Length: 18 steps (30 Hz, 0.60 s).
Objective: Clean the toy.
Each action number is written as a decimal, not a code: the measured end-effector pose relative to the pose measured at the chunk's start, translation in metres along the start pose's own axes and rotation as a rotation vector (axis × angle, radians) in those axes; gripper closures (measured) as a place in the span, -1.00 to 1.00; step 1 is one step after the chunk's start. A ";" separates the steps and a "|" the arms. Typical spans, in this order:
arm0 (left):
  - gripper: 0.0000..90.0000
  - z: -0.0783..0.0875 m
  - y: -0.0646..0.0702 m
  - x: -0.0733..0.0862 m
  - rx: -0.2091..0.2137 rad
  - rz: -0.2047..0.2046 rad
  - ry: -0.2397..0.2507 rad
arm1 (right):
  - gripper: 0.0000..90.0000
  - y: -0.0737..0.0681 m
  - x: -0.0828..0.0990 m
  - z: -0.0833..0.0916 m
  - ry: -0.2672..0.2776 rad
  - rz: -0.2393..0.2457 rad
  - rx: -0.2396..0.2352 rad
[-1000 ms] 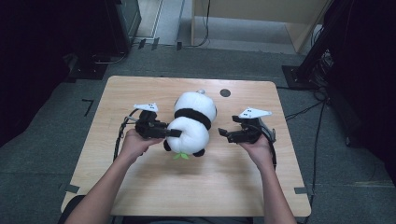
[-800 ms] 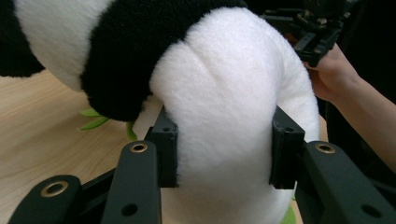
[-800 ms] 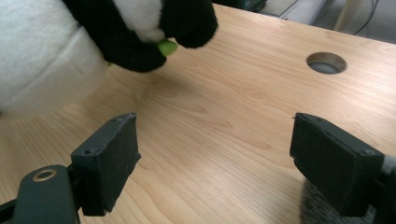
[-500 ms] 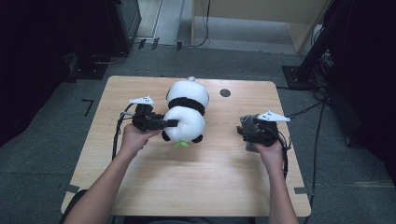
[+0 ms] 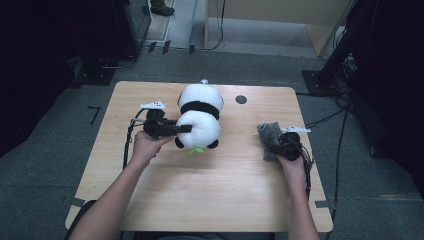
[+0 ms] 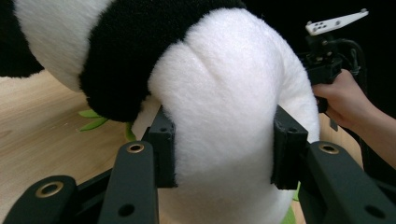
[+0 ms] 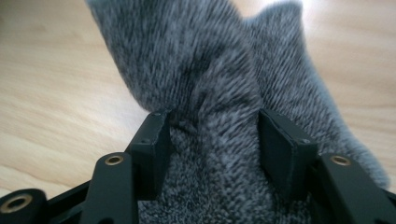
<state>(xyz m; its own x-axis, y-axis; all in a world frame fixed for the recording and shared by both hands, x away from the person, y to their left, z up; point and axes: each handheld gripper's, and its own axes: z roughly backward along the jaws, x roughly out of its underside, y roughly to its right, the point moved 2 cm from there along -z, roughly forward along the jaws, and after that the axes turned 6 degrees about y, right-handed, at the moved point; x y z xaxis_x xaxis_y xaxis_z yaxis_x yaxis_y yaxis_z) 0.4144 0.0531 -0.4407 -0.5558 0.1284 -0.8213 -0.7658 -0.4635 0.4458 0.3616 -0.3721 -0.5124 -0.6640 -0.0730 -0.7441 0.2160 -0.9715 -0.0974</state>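
High view: wooden table point(image 5: 210, 200) with the person's forearms coming in from the bottom edge, one gripper in each hand. Plush panda point(image 5: 200, 116) lies on the table left of centre, head end toward the far edge, black band across its middle, small green leaf point(image 5: 195, 149) at its near end. Left gripper point(image 5: 187, 128) reaches in level from the panda's left side and has the near, white part of the body between its jaws. Left gripper view confirms: both black pads point(image 6: 163, 147) press into the white fur, which bulges up between and over them, so the jaws are clamped on the plush at a medium width. Panda's black limb sits just above and left of the grip in that view; the other hand with its gripper shows far right behind the toy. Grey cloth point(image 5: 269, 136) lies crumpled on the right part of the table, well apart from the panda. Right gripper point(image 5: 274, 146) is low over the cloth's near part. Right gripper view: knitted grey fabric point(image 7: 219, 93) gathered into a raised fold between the two jaws; jaws have just been closing, with the fold between them. Left pad touches fabric; at the right pad the contact is blurred, cannot tell whether it presses. Dark round spot point(image 5: 241, 99) on the table beyond the panda.
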 end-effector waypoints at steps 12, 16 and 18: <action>0.20 -0.005 0.003 0.003 -0.004 -0.005 -0.022 | 0.53 -0.001 0.010 -0.005 0.018 0.037 0.013; 0.20 -0.006 0.004 0.003 0.001 -0.001 -0.024 | 0.69 -0.003 0.007 -0.004 0.003 0.031 -0.004; 0.20 -0.007 0.005 0.003 -0.002 0.000 -0.023 | 0.70 -0.003 0.003 0.000 0.001 -0.004 -0.038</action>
<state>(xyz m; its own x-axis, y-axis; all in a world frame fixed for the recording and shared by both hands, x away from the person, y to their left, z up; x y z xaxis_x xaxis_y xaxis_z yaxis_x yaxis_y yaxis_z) 0.4115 0.0449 -0.4438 -0.5629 0.1483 -0.8131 -0.7651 -0.4655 0.4448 0.3585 -0.3693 -0.5146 -0.6645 -0.0686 -0.7441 0.2401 -0.9626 -0.1257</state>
